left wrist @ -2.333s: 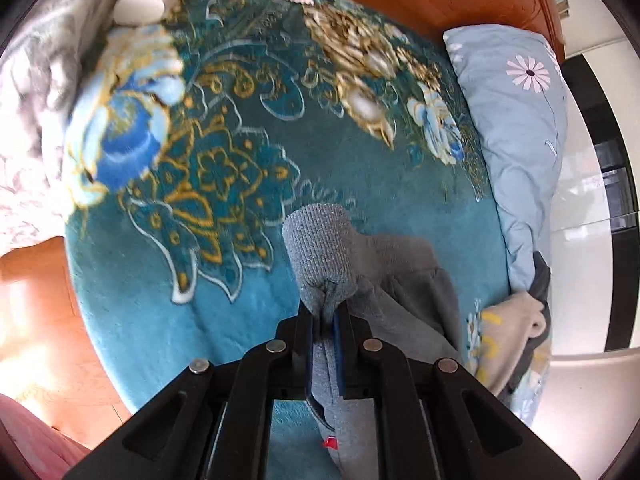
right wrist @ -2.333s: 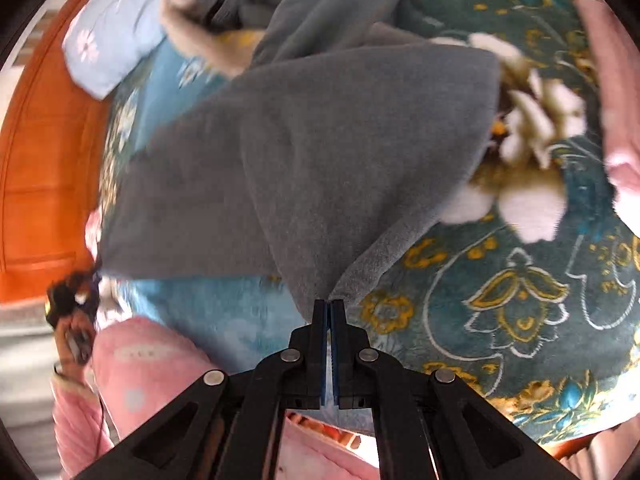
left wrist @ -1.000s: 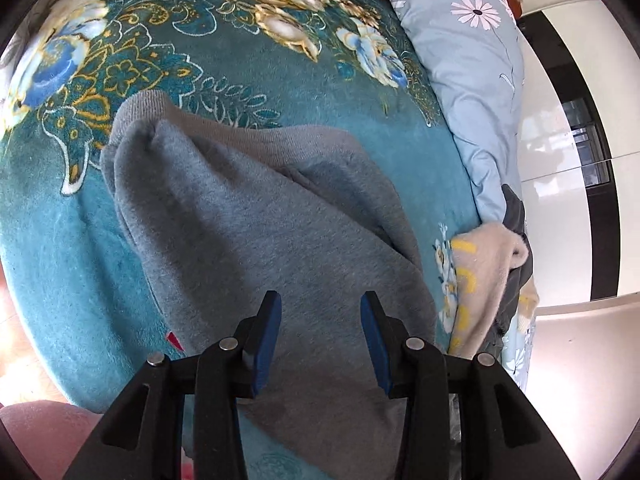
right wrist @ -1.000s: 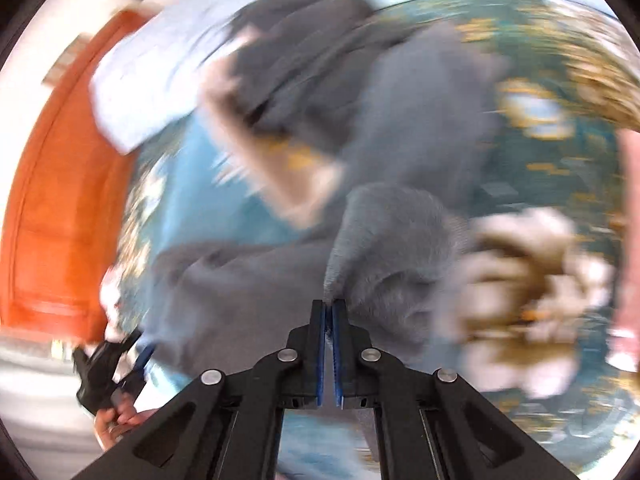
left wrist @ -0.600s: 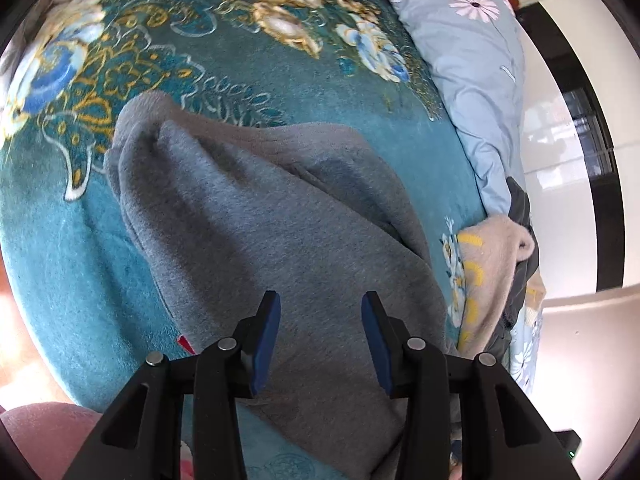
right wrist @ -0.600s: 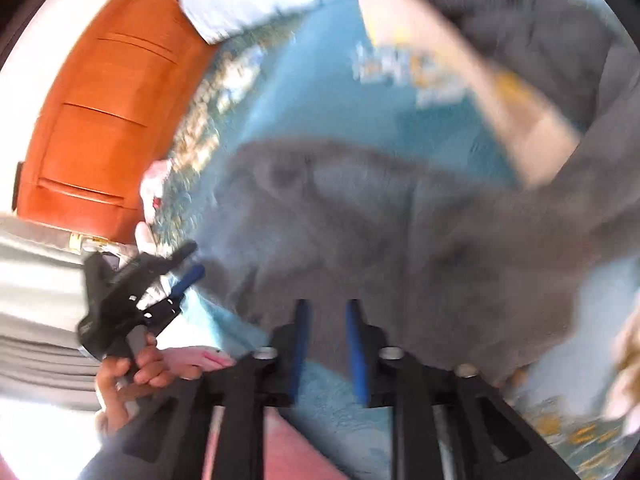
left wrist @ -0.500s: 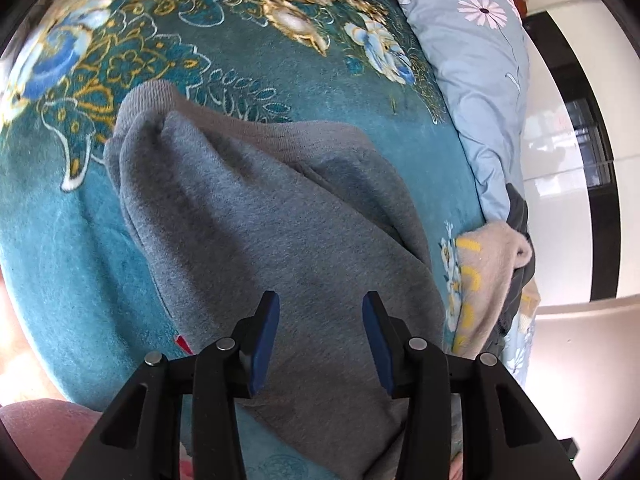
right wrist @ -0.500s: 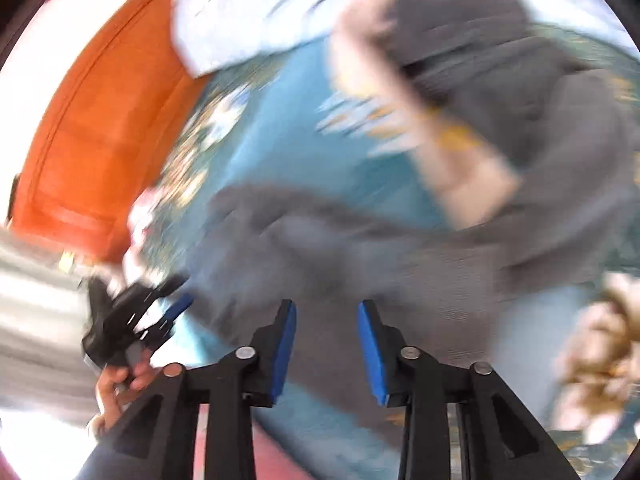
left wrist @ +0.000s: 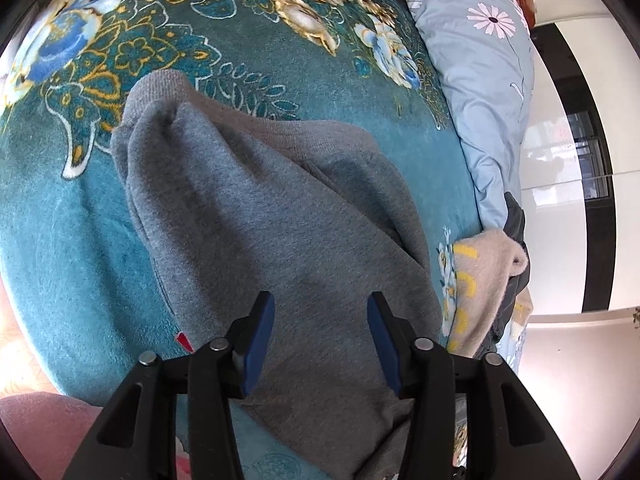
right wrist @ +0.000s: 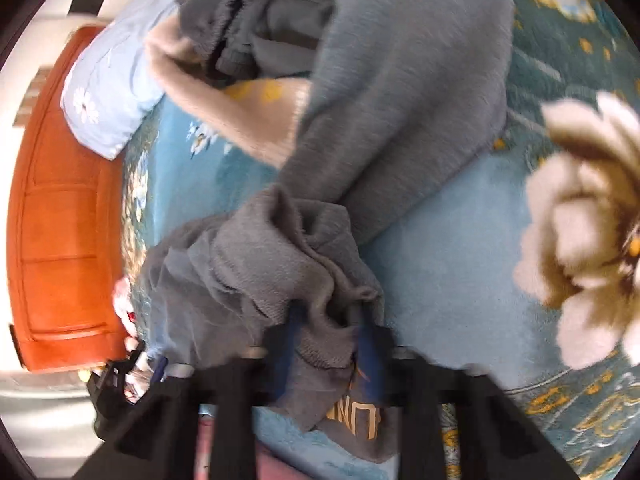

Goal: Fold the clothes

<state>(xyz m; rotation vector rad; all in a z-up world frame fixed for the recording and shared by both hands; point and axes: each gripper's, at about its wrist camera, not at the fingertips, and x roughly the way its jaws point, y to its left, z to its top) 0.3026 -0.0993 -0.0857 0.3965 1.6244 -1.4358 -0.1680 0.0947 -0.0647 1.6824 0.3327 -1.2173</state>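
Since half a second ago my right claw [right wrist: 326,340] has dropped onto the grey sweatshirt [left wrist: 256,216] and its jaws have just been closing; a bunched fold of the fabric now sits between them, though blur hides whether the pads press it. My left claw [left wrist: 320,336] has been opening a little further and stands apart, empty, angled down just above the sweatshirt, which spreads ahead of it on the teal floral blanket [left wrist: 52,216] of the bed. A blue pillow [left wrist: 480,72] lies beyond, to its right.
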